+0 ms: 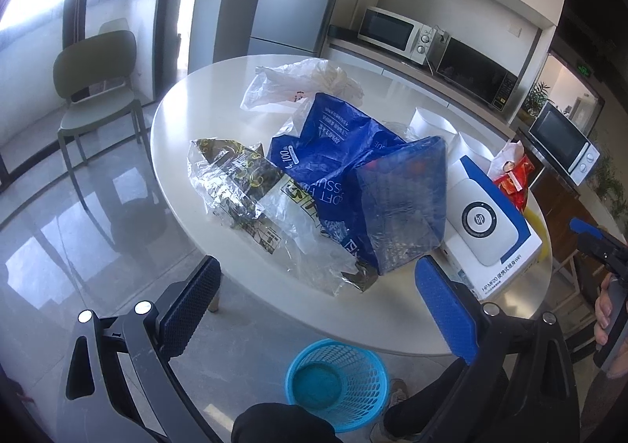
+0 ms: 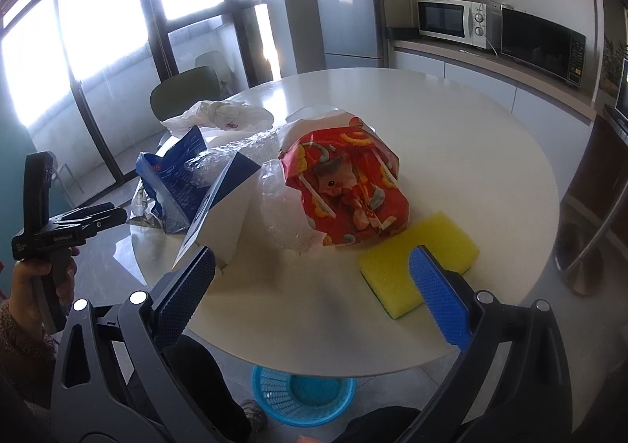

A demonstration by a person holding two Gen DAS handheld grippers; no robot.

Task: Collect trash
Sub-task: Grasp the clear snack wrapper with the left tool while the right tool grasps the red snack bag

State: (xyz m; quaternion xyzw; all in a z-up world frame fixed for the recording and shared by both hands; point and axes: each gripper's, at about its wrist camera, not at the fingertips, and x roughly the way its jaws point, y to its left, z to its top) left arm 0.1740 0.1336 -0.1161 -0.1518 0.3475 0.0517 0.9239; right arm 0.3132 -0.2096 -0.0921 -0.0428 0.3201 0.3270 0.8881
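Left wrist view, left gripper (image 1: 318,296) spread wide and empty above round table's (image 1: 184,137) near edge, crumpled blue wrapper (image 1: 353,164) mid-table, right gripper (image 2: 314,284) likewise wide over bare tabletop beside yellow sponge (image 2: 396,266), blue basket (image 1: 337,384) on floor beneath near edge

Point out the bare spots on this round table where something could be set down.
The table is bare on its far right side, beyond the red snack bag and yellow sponge, and along the near edge in front of the white box. The left half is crowded with the blue bag and clear wrappers.
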